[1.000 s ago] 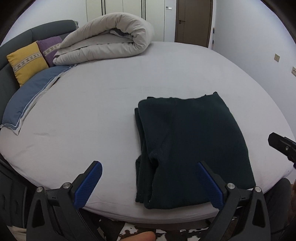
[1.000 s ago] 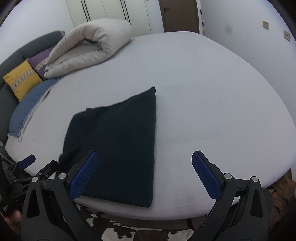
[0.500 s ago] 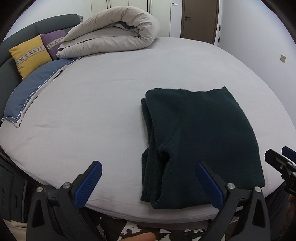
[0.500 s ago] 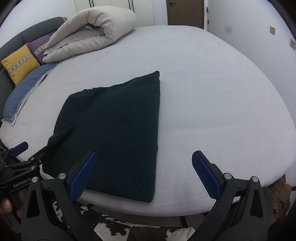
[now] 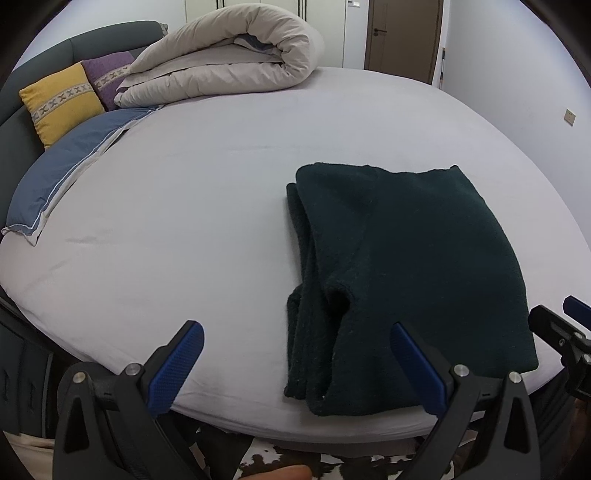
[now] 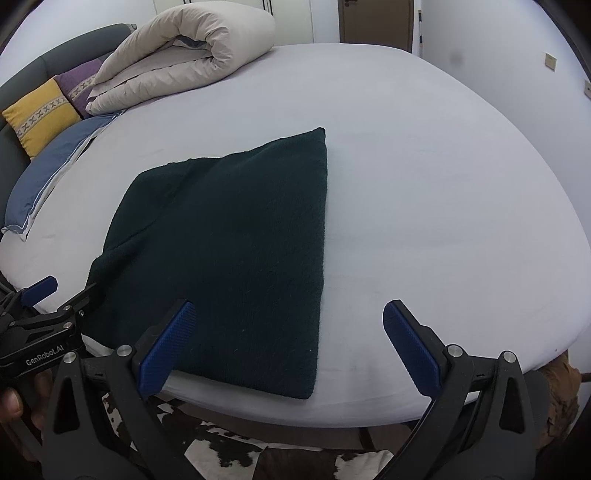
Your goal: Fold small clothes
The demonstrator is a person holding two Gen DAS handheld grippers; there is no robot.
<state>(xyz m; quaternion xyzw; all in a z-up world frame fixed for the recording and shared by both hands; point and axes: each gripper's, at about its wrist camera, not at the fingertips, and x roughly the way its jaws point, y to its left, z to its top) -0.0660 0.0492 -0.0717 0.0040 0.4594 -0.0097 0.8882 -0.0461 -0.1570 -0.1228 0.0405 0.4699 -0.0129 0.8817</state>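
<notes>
- The dark green knit garment [image 5: 413,266] lies folded into a thick rectangle on the bed [image 5: 207,192], near its front edge; stacked layers show along its left side.
- Its surface is fuzzy and matte; the bed sheet is smooth, pale grey.
- The left tool [image 5: 295,365] and right tool [image 6: 288,343] both gape wide, empty, at that front edge.
- A puffy beige rolled duvet [image 5: 229,55] sits at the bed's far end.

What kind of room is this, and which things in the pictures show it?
Most likely a bedroom. A large bed with a grey sheet fills the view, a rolled duvet and cushions lie at its head, and wardrobe doors stand behind. A folded dark garment lies on the bed.
</notes>
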